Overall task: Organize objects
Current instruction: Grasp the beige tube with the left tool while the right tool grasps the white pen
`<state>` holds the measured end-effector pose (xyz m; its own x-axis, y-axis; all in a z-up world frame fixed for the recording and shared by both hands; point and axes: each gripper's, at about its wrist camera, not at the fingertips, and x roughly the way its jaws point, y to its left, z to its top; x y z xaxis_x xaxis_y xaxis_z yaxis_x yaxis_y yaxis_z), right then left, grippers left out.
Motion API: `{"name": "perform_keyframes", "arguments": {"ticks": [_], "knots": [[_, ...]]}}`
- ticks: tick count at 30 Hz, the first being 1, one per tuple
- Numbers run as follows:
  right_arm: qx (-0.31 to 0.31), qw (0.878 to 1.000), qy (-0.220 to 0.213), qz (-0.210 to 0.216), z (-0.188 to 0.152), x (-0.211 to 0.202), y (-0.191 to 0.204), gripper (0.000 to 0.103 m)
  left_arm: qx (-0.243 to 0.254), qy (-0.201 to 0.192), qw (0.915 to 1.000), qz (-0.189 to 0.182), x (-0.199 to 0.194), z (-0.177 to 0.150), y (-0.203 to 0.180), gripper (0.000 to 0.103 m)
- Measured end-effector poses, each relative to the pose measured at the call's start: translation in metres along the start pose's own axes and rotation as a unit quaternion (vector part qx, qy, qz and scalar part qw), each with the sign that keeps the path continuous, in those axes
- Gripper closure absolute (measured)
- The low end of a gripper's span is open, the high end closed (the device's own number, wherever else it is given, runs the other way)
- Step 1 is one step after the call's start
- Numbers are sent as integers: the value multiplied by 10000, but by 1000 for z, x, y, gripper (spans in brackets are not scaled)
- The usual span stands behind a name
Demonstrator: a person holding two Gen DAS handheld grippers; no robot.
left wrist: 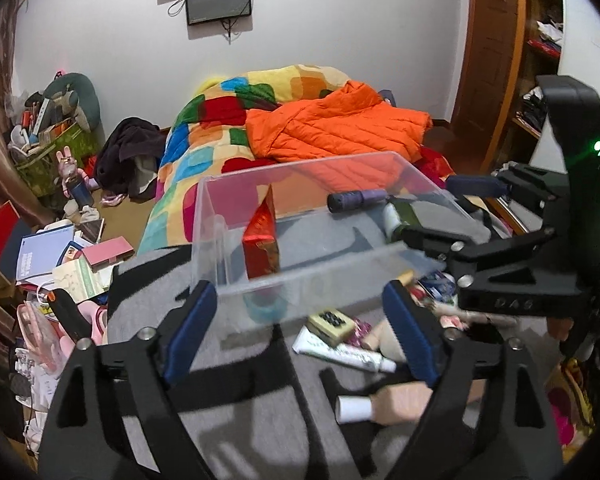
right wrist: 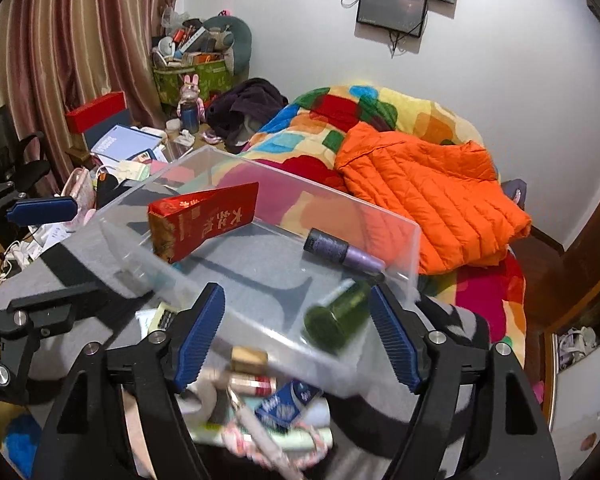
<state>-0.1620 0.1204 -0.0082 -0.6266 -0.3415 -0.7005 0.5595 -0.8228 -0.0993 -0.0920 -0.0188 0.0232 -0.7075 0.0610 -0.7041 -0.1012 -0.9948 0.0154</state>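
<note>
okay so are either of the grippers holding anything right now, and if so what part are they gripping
Nothing is held. The left gripper and right gripper are both open, each at the near edge of the clear plastic box.

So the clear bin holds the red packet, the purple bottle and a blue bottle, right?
Not quite: the third item is a dark green bottle, not blue. The right wrist view shows it in the clear bin with the red packet and purple bottle.
</note>
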Motion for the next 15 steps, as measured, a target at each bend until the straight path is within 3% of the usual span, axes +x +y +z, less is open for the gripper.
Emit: {"name": "perform_keyframes", "arguments": {"ticks": [7,15], "knots": [[172,9998,-72,-123,-35,-29,-17,28,54,320,9993,-173,3,-31,-13,12],[710,9969,335,-33,-83,-30,-41,28,-117,898,9947,-494,34,-65,-21,12]]}}
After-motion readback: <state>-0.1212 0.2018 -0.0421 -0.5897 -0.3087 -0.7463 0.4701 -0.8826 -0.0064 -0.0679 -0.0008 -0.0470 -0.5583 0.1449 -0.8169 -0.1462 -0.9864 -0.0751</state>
